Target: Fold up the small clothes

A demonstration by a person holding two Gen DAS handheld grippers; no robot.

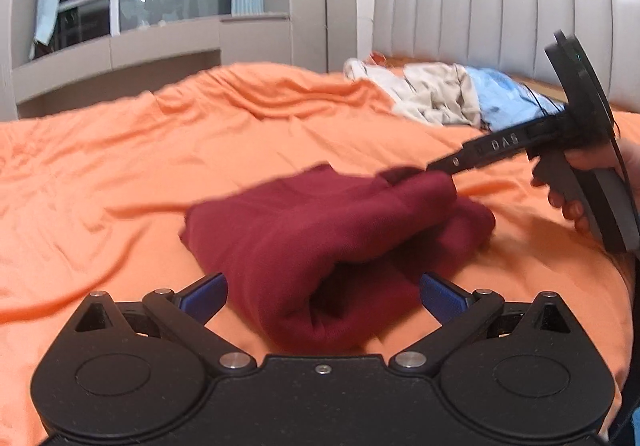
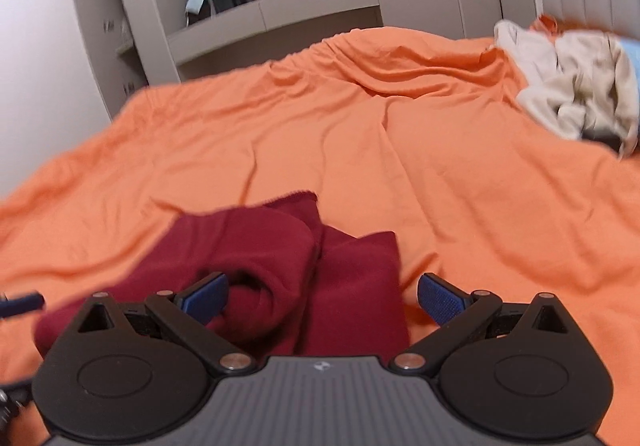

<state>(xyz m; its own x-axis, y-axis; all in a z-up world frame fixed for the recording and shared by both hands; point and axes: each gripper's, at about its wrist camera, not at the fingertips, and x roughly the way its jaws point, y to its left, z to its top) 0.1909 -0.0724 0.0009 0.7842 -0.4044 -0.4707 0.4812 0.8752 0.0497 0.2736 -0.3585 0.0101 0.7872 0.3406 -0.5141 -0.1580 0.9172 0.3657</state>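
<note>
1. Your left claw (image 1: 322,296) stands with its blue pads (image 1: 440,296) wide apart, straddling the near fold of the maroon garment (image 1: 328,230) without clamping it.
2. Your right claw (image 2: 322,298) is spread apart too; its left pad (image 2: 206,296) touches a rolled fold of the garment.
3. The garment lies bunched and partly folded on the orange bed sheet (image 1: 120,166), near the bed's front edge.
4. A pile of beige and blue clothes (image 1: 440,94) sits well apart, by the grey headboard (image 1: 500,14).
5. Your hand (image 1: 576,202) grips the right handle.
</note>
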